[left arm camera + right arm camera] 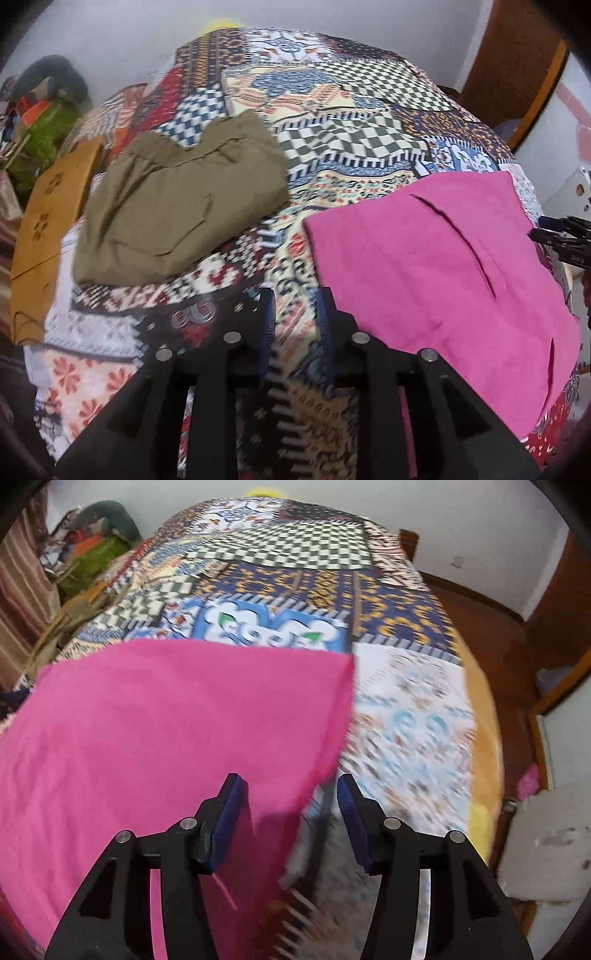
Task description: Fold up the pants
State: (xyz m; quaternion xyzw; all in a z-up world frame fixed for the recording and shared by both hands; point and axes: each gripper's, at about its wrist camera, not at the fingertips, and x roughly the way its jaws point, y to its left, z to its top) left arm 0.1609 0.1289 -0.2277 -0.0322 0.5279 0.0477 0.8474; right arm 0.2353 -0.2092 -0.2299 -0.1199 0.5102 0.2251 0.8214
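Hovering over the bed [332,122], both claws hold nothing: the left gripper [295,314] is slightly parted, the right gripper [291,812] is wide open, straddling the pink pants' [436,266] right edge, probably to pinch it. Pants lie flat near the bed's right edge, long axis running front-to-back. Olive pants [177,206] sit folded at the left.

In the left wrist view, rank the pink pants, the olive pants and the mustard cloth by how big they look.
1. Pink pants, though nearest the camera.
2. Olive pants.
3. Mustard cloth, partly cut off at the edge.
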